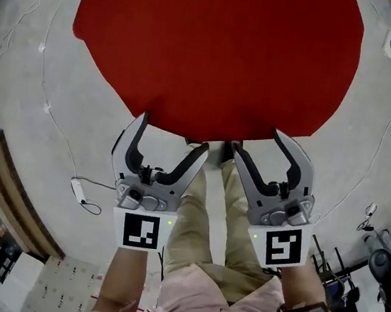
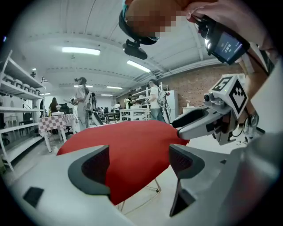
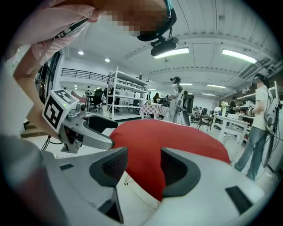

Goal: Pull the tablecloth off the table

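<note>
Across the upper middle of the head view, a round red fabric tablecloth (image 1: 216, 54) lies spread flat and smooth over a table that it hides completely. Around it is a pale grey concrete floor (image 1: 20, 79), with thin white cables (image 1: 45, 103) trailing down the left side and a brown wooden shelf unit (image 1: 12, 192) at the lower left edge. The left gripper view shows a large workshop hall: white metal shelving (image 2: 17, 101) at the left edge, a small table with a red-and-white checked cover (image 2: 55, 121) behind it, standing people (image 2: 82, 101) in the middle distance, a brick wall (image 2: 199, 88) at the right and long strip lights (image 2: 81, 51) on the white ceiling.

The left gripper (image 1: 175, 133) and the right gripper (image 1: 255, 140) sit side by side in the lower middle of the head view, above the person's beige trouser legs (image 1: 195, 216), with their tips at the cloth's near edge. Both pairs of jaws stand wide apart and grip nothing. In each gripper view the cloth's hanging near edge fills the gap between the dark pads, lying just beyond them, with neither pad pressed on it. Below that edge, thin metal table legs (image 2: 150, 194) show against the floor.
</note>
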### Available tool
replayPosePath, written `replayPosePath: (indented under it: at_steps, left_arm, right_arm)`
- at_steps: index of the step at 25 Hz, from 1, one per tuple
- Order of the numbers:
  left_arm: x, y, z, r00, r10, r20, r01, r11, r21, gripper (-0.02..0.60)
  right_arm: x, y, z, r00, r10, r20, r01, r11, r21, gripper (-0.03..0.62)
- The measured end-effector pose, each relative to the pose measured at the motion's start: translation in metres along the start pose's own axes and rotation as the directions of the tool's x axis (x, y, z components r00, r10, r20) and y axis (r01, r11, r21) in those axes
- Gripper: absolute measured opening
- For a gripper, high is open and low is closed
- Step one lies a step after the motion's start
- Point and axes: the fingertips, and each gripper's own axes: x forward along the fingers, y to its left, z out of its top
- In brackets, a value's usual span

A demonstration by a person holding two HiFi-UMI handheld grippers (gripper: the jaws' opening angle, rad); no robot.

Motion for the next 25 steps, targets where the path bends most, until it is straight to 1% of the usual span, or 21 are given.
replayPosePath:
  at_steps: [3, 5, 8, 11, 12, 13, 14, 15, 17, 19, 21, 22, 23, 25]
  left_arm:
    - [-0.004, 0.001, -0.021, 1.000, 0.014, -0.026, -0.012, 0.997, 0.078, 0.402]
    - [-0.006, 0.001, -0.033, 0.998, 0.036, -0.055, -0.026, 0.986, 0.165, 0.403]
    - [-0.003, 0.006, -0.042, 0.993, 0.087, -0.078, -0.057, 0.945, 0.322, 0.402]
    - [-0.002, 0.010, -0.046, 0.987, 0.131, -0.096, -0.076, 0.895, 0.439, 0.402]
    - [-0.004, 0.011, -0.047, 0.984, 0.144, -0.101, -0.081, 0.880, 0.468, 0.400]
    - [-0.005, 0.013, -0.047, 0.983, 0.151, -0.103, -0.083, 0.872, 0.482, 0.398]
    - [-0.007, 0.014, -0.045, 0.983, 0.150, -0.103, -0.082, 0.871, 0.484, 0.372]
    - [-0.008, 0.015, -0.042, 0.985, 0.142, -0.103, -0.076, 0.875, 0.479, 0.301]
    - [-0.009, 0.014, -0.037, 0.986, 0.115, -0.120, -0.047, 0.883, 0.466, 0.224]
    - [-0.010, 0.012, -0.035, 0.984, 0.089, -0.154, -0.007, 0.885, 0.465, 0.207]
    - [-0.014, 0.011, -0.029, 0.984, 0.068, -0.167, 0.018, 0.884, 0.467, 0.168]
    - [-0.016, 0.011, -0.022, 0.985, 0.062, -0.161, 0.020, 0.886, 0.463, 0.141]
    - [-0.019, 0.012, -0.013, 0.987, 0.059, -0.151, 0.016, 0.891, 0.453, 0.087]
    - [-0.020, 0.016, 0.008, 0.990, 0.049, -0.132, 0.011, 0.907, 0.421, 0.057]
  right_arm:
    - [-0.004, 0.009, -0.007, 1.000, 0.019, -0.007, -0.019, 1.000, -0.019, 0.222]
    - [-0.004, 0.013, -0.007, 0.999, 0.035, -0.010, -0.036, 0.999, -0.040, 0.222]
    - [0.000, 0.015, -0.004, 0.999, 0.047, 0.000, -0.047, 0.997, -0.053, 0.222]
    - [0.002, 0.019, -0.003, 0.998, 0.056, 0.009, -0.055, 0.997, -0.056, 0.222]
    - [0.002, 0.020, -0.004, 0.998, 0.059, 0.009, -0.059, 0.997, -0.056, 0.222]
    - [0.002, 0.021, -0.004, 0.998, 0.062, 0.009, -0.061, 0.997, -0.055, 0.222]
    - [0.001, 0.021, -0.003, 0.998, 0.063, 0.008, -0.063, 0.997, -0.054, 0.222]
    - [0.001, 0.021, -0.001, 0.998, 0.063, 0.006, -0.063, 0.997, -0.052, 0.222]
    - [-0.001, 0.019, 0.005, 0.998, 0.060, 0.004, -0.060, 0.997, -0.049, 0.222]
    - [-0.002, 0.017, 0.013, 0.998, 0.057, 0.005, -0.057, 0.997, -0.051, 0.222]
    - [-0.003, 0.014, 0.022, 0.999, 0.053, 0.009, -0.053, 0.997, -0.055, 0.222]
    - [-0.005, 0.013, 0.028, 0.999, 0.051, 0.011, -0.050, 0.997, -0.058, 0.222]
    - [-0.007, 0.011, 0.033, 0.999, 0.048, 0.014, -0.047, 0.997, -0.059, 0.222]
    - [-0.010, 0.008, 0.043, 0.999, 0.043, 0.017, -0.042, 0.998, -0.057, 0.222]
